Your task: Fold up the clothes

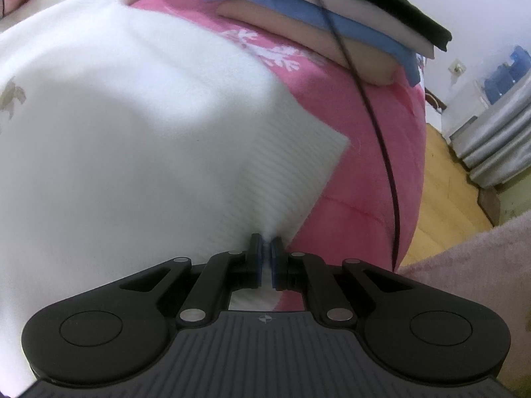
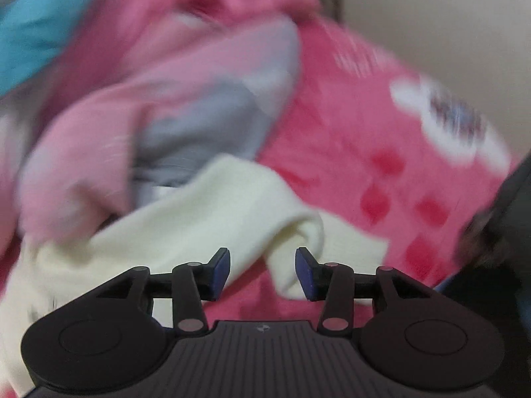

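Pinching the white garment's hem, left tongs clamp; right tongs gape, seemingly empty.

The right wrist view is smeared all over: past the jaws there's a pink garment over something grey, too blurry to name, and the white print up right is unreadable. In the left view the white sweater runs off the left edge, and the folded stack beyond the jaws is cut off at the top.
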Tool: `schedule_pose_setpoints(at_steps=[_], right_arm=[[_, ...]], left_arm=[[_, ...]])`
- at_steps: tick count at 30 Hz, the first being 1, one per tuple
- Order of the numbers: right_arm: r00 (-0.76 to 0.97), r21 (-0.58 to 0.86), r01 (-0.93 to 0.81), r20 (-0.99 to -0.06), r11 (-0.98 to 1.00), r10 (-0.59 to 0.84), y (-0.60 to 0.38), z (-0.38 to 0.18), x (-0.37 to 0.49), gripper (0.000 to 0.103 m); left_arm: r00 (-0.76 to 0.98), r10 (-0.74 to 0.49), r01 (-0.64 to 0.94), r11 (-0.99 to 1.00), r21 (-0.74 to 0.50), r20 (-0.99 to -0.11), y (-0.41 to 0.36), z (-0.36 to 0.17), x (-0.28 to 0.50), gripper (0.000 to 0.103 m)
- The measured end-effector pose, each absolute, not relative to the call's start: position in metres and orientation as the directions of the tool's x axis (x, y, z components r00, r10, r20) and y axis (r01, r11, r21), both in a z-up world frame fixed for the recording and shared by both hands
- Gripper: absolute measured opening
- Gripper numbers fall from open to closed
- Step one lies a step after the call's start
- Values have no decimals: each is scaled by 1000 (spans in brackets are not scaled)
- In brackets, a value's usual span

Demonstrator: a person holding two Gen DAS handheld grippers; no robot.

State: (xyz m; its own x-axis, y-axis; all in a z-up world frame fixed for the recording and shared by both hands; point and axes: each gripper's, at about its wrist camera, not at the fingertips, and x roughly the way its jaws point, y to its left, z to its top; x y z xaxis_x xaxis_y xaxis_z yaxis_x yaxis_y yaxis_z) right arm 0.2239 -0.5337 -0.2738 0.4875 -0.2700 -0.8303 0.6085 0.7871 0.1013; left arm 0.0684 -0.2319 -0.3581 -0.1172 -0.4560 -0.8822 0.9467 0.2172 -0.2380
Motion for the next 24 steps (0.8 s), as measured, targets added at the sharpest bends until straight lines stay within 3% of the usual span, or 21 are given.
schedule_pose_setpoints(at_steps=[2,4,6,9,13,18,21,24], right_arm=[[566,98,457,-799,884,-204,-497,-261,214,40],[598,170,218,-802,961,6,-457,-267,207,39],[541,190,0,-826,982,160,-411,-290,202,37],[404,153,-230,-884,961,237,-355,-337,182,32],[254,21,-231,-964,973,81,-348,-388,118,30],[163,-115,-66,-981,991,-103,-359,-362,82,29],[278,-91,-48,-958,995,-74,-351,-339,88,28],[355,38,-133,-931,990,84,-323,-334,101,28]], left_arm=[[-118,-459,940,233,-248,-881,-231,-357,69,5],[-129,-464,924,265,-277,-876,-228,-355,73,7],[-132,-468,905,303,-299,-874,-228,-355,76,7],[-118,-478,889,340,-307,-870,-228,-355,74,14],[-92,-499,898,331,-288,-862,-227,-351,60,23],[-93,-535,864,375,-335,-840,-211,-333,53,24],[-12,-544,836,455,-307,-839,-191,-319,59,25],[68,-485,810,537,-236,-872,-171,-326,73,25]])
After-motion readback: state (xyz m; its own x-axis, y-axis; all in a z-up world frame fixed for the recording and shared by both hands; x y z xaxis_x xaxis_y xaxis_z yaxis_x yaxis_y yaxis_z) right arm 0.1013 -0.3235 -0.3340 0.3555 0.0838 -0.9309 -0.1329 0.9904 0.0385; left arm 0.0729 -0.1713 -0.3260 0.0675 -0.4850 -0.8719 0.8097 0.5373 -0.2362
